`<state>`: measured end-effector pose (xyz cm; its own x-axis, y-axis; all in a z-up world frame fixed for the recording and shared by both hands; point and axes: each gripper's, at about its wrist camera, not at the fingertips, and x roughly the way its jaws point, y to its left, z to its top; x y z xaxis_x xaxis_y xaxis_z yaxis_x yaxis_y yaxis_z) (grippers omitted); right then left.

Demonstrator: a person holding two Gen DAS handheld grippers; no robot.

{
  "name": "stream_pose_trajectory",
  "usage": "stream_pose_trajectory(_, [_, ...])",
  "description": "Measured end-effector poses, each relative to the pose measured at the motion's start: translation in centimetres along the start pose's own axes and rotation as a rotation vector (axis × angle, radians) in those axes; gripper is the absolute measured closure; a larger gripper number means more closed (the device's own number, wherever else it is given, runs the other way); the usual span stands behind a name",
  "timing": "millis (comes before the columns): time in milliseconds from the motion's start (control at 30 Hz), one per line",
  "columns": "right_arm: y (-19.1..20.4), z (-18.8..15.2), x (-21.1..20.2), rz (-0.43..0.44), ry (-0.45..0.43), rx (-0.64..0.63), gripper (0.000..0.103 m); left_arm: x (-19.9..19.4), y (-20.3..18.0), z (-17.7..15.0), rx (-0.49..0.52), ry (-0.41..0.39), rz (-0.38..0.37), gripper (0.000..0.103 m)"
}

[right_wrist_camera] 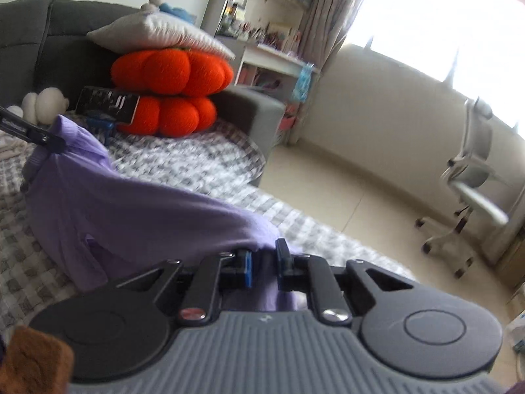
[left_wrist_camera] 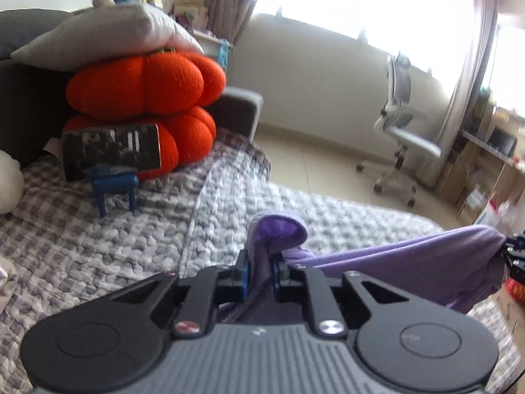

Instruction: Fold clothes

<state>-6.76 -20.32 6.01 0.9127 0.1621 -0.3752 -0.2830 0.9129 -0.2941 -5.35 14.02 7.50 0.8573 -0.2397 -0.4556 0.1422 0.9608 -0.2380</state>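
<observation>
Both grippers, left (left_wrist_camera: 259, 275) and right (right_wrist_camera: 264, 267), jaws pinching the purple garment (right_wrist_camera: 137, 216), hold it stretched above the bed (left_wrist_camera: 98, 246); judging so, next lay it flat.

Soft cloth all round you, hard matt plastic in your hands

Your purple garment (left_wrist_camera: 403, 256) is smooth, matt knit cloth; the checked bedcover (left_wrist_camera: 98, 229) looks puckered and rough; the orange cushions (right_wrist_camera: 170, 75) are fuzzy plush; the pillow (left_wrist_camera: 108, 36) on top is finely ribbed fabric; your left gripper (left_wrist_camera: 259, 274) and right gripper (right_wrist_camera: 264, 264) are matt black plastic with ridged grey housings and shiny metal screws; the floor (right_wrist_camera: 344, 203) is smooth, faintly glossy.
</observation>
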Motion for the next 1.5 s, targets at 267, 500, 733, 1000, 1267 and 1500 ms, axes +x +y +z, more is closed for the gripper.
stream_pose_trajectory(267, [-4.3, 1.3, -6.0, -0.031, -0.046, 0.035, 0.078, -5.5, -0.9, 1.9, -0.049, -0.155, 0.027, 0.090])
stream_pose_trajectory(500, [-1.8, -5.4, 1.5, -0.064, 0.225, -0.048, 0.038, 2.5, 1.4, -1.4, -0.094, 0.068, 0.085, 0.090])
stream_pose_trajectory(733, [-4.7, -8.1, 4.0, -0.021, 0.294, 0.136, 0.037, 4.0, 2.7, -1.6, -0.121, 0.074, 0.096, 0.090])
stream_pose_trajectory(1000, [-4.5, -7.3, 7.4, 0.070, 0.311, 0.147, 0.058, 4.6, 2.9, -1.0, -0.127, 0.036, 0.127, 0.090])
stream_pose_trajectory(1267, [-3.8, -6.2, 10.3, 0.147, 0.308, 0.127, 0.098, 4.4, 3.4, -0.1, -0.114, 0.009, 0.154, 0.090])
stream_pose_trajectory(1500, [-4.5, -4.1, 7.5, -0.143, 0.096, -0.009, 0.099, 5.3, 3.0, 1.2, -0.061, -0.030, 0.216, 0.090])
